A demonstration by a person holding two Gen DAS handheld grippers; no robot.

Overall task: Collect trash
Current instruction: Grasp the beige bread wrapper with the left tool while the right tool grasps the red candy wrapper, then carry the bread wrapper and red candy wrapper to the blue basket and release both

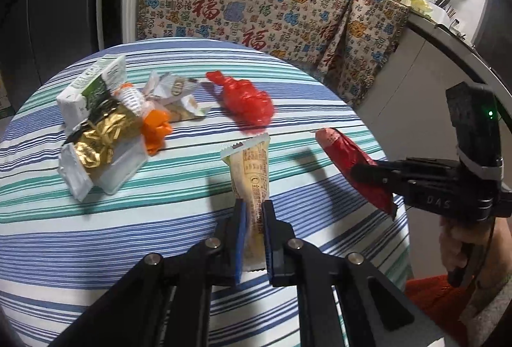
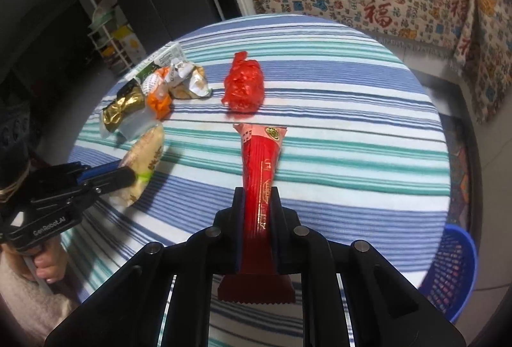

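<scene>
Wrappers in a crumpled pile lie far left on the striped tablecloth. Left gripper pinches a beige snack packet; right gripper pinches a red packet (both lifted above cloth).

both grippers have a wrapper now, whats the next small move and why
Probably carry the right hand-held gripper, shut on the red wrapper, over to the blue basket beside the table and release there. The basket sits low on that gripper's side, so it looks like the nearest bin. The left hand-held gripper holds the beige wrapper and could follow.
</scene>
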